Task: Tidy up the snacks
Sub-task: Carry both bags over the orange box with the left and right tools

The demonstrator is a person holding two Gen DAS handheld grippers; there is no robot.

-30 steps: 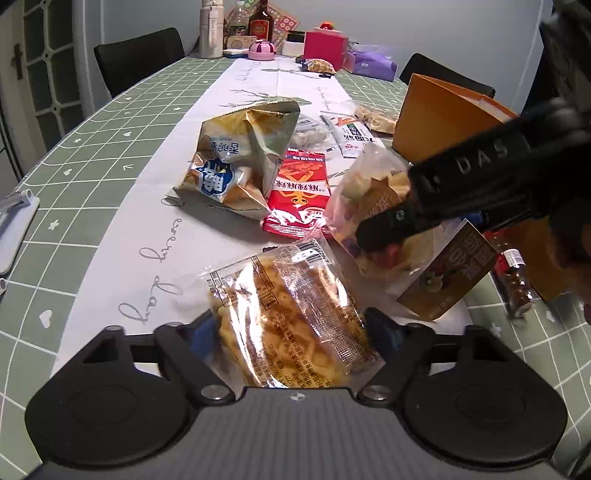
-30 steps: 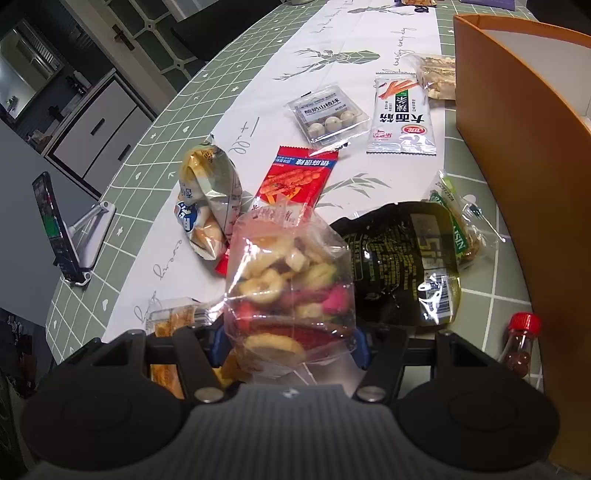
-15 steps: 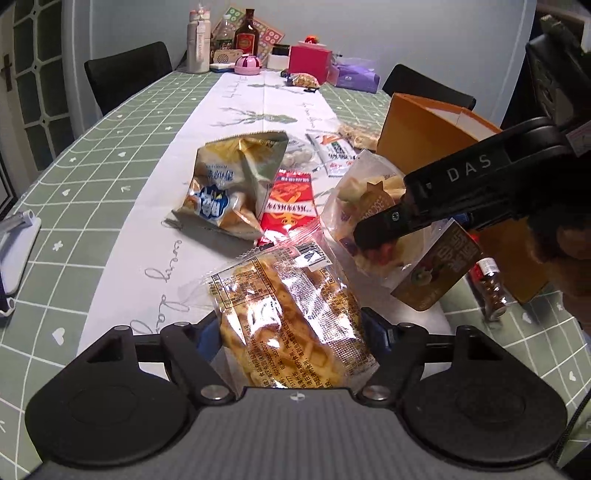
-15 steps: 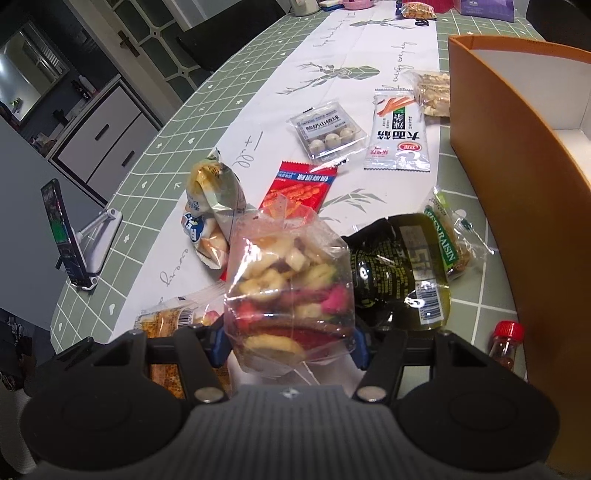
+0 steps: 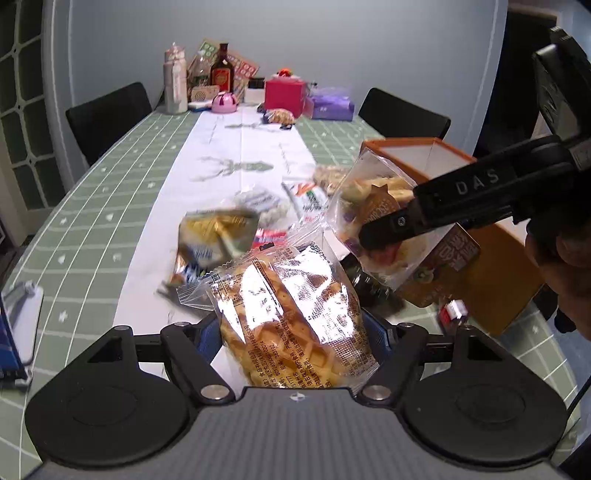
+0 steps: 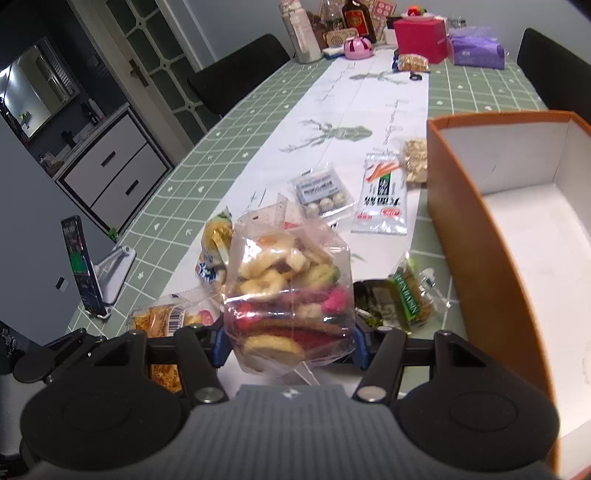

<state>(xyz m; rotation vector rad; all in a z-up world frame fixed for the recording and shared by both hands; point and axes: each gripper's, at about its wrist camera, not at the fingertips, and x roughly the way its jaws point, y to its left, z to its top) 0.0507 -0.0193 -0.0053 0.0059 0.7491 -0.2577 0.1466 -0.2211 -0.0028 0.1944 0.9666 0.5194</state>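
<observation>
My left gripper (image 5: 293,334) is shut on a clear waffle snack bag (image 5: 291,317), held above the table. My right gripper (image 6: 290,343) is shut on a clear bag of dried fruit chips (image 6: 288,284), also lifted; it shows in the left wrist view (image 5: 373,225) on the right. The orange box (image 6: 476,236) with a white inside stands open at the right. Loose snacks lie on the white runner: a yellow-blue chip bag (image 5: 210,240), a white carrot-print packet (image 6: 382,199), a pack of round sweets (image 6: 321,190), a black packet (image 6: 369,299).
A green checked table (image 6: 229,147) carries bottles, a pink box (image 6: 419,35) and a purple pack at the far end. A phone on a stand (image 6: 85,266) is at the left edge. A small red-capped bottle (image 5: 452,310) lies near the box. Black chairs surround the table.
Both grippers have risen from the table with their bags. The views tilted up toward the far end, and the right gripper moved nearer the orange box opening.
</observation>
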